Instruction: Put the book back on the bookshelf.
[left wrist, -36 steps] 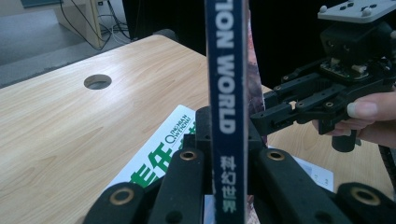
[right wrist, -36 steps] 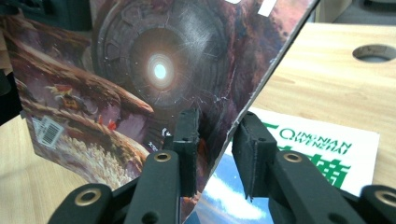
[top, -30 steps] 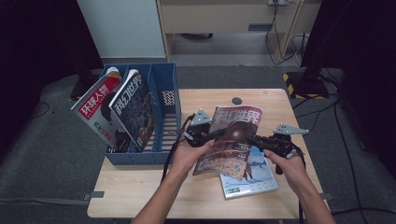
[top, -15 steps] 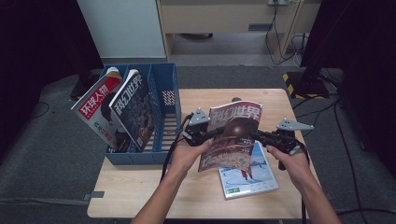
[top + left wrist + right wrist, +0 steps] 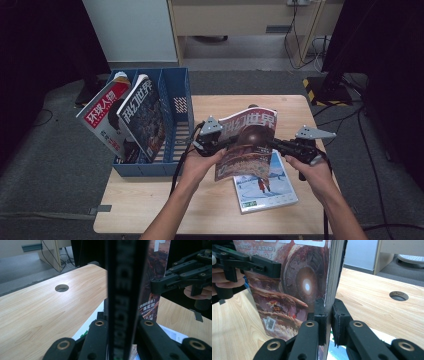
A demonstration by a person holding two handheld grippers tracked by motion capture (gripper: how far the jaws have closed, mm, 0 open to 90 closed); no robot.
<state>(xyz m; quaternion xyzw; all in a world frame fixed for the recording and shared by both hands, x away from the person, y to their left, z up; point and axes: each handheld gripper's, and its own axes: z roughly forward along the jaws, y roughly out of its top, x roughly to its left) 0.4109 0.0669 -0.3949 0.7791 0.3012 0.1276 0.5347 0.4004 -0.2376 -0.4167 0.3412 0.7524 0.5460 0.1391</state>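
Grey carpet floor (image 5: 60, 185); pale cabinet (image 5: 132, 30) at 11 o'clock, wooden desk (image 5: 240, 17) at 12, dark surroundings.

High view looks down over my desk (image 5: 150, 210); my gripper views face inward, close, sharing the raised magazine (image 5: 248, 142).

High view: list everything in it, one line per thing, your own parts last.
Table: one, light wood, centre.
Hole: one, round, in the far tabletop.
Rack: one, blue, at the table's left edge.
Racked magazines: two, red and dark covers, leaning in the rack.
Held magazine: one, brown cover, upright above the table.
Flat magazine: one, pale blue, on the table under it.
Left tongs: black, shut on its spine.
Right tongs: black, shut on its opposite edge.
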